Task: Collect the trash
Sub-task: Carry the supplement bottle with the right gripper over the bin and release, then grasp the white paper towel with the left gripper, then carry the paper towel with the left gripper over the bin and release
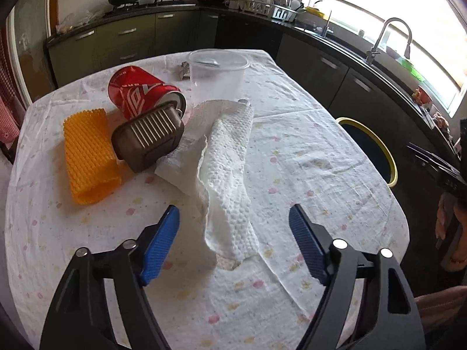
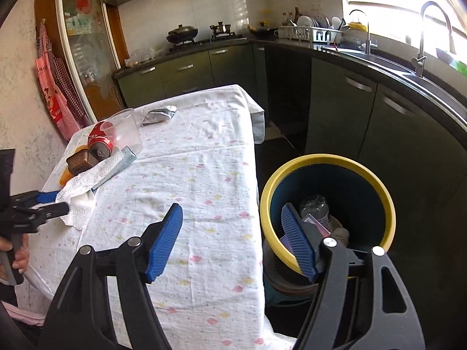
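A crumpled white paper towel (image 1: 227, 180) lies on the table. My left gripper (image 1: 233, 227) is open, its blue fingers on either side of the towel's near end. Behind it lie a brown ribbed tray (image 1: 149, 140), a red soda can (image 1: 143, 93) on its side, an orange foam net (image 1: 87, 154) and a clear plastic tub (image 1: 219, 70). My right gripper (image 2: 233, 233) is open and empty, held above the table's right edge by the yellow-rimmed bin (image 2: 388, 204), which holds a bottle (image 2: 316, 207) and other trash. The towel (image 2: 84, 186) also shows in the right wrist view.
The table (image 1: 321, 175) carries a flowered cloth. A grey wrapper (image 2: 159, 115) lies at its far end and a pale sachet (image 2: 125, 157) beside the towel. The bin (image 1: 391, 160) stands on the floor to the table's right. Dark kitchen cabinets (image 2: 335, 99) and a sink counter run behind.
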The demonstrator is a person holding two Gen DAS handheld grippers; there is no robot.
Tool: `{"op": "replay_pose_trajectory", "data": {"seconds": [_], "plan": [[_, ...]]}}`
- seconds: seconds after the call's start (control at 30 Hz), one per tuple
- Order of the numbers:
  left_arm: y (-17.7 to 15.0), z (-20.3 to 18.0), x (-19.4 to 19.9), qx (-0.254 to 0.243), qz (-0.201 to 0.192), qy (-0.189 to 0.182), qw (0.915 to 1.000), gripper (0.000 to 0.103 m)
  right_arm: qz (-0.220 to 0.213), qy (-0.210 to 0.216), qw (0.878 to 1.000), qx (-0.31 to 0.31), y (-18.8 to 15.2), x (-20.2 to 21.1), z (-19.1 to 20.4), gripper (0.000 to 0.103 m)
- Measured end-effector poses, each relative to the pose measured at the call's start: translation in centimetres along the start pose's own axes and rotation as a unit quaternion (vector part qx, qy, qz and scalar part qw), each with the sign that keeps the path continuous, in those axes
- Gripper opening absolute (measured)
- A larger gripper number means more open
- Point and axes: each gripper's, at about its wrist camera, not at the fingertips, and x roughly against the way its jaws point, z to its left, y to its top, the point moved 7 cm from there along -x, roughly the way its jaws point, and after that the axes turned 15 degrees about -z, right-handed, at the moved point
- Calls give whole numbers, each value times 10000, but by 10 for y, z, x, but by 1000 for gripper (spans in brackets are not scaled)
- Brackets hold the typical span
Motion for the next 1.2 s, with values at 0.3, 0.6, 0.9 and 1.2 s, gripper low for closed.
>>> {"op": "replay_pose_trajectory", "data": {"seconds": [0.3,0.6,0.9,1.2], "plan": [[-6,11,-20,307,165,387,9986,18,-7,223,9964,-812,-20,2,-22,67],[24,3,37,159,-599,452,9971,6,-90,270,9945,-1011,-26,11,-27,67],[70,-59,105,-424,-1339,-102,9900,6,-419,86,9932,-1083,-17,36,-43,68],[103,-179,82,-1249,-1281,-1277,9755,6,-792,-580,9863,-1324,-15,67,-101,68]]}}
